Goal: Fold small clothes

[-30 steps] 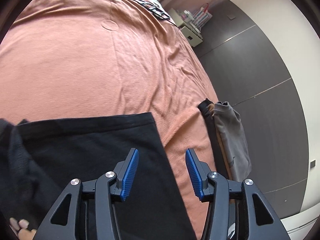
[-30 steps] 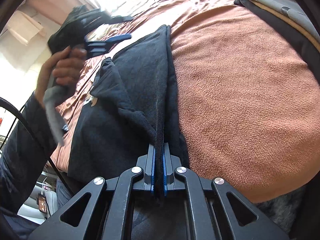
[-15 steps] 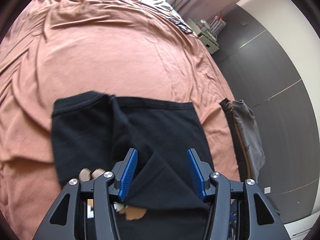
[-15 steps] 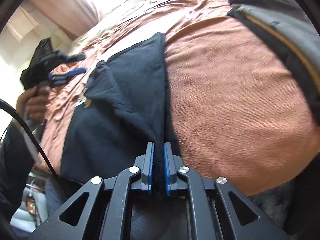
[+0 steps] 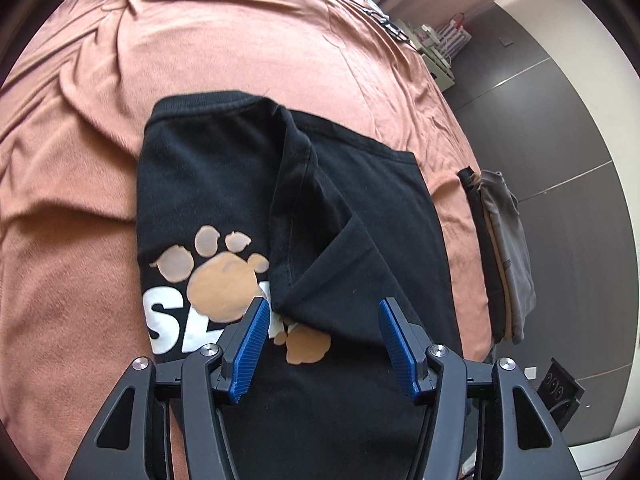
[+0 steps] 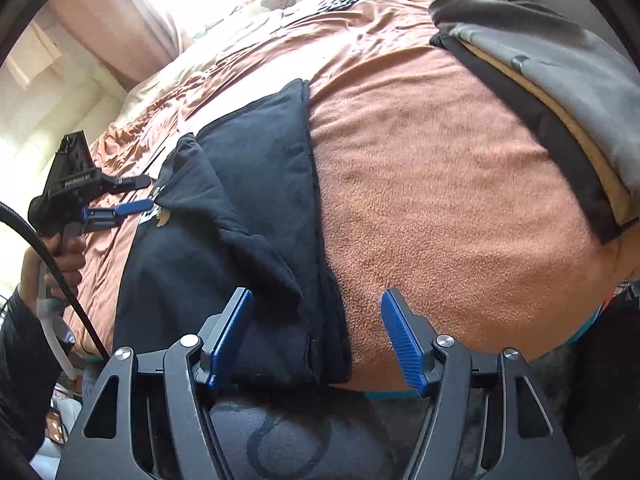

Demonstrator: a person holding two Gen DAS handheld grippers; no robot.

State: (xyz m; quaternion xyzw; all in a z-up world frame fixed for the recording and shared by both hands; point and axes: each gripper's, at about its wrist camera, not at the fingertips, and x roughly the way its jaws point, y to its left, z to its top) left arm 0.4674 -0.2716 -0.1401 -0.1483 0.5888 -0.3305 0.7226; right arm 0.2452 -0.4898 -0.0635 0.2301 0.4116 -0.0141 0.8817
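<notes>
1. Left wrist view: the left gripper [image 5: 322, 340] is spread wide and holds nothing. It hangs over a black T-shirt [image 5: 248, 184] with paw prints, lying partly folded on the orange bed cover [image 5: 240, 48]. A pile of folded clothes [image 5: 504, 248] sits near the bed's edge.
2. Right wrist view: the right gripper [image 6: 316, 340] is spread wide too, around the shirt's [image 6: 256, 184] folded edge. A hand [image 6: 52, 264] holds the left gripper [image 6: 136, 194] beside the shirt.

Both wrist cameras look closely down at one black shirt [image 5: 248, 184].

The black T-shirt [image 5: 224, 184] shows partly covered white letters, "S" readable.
</notes>
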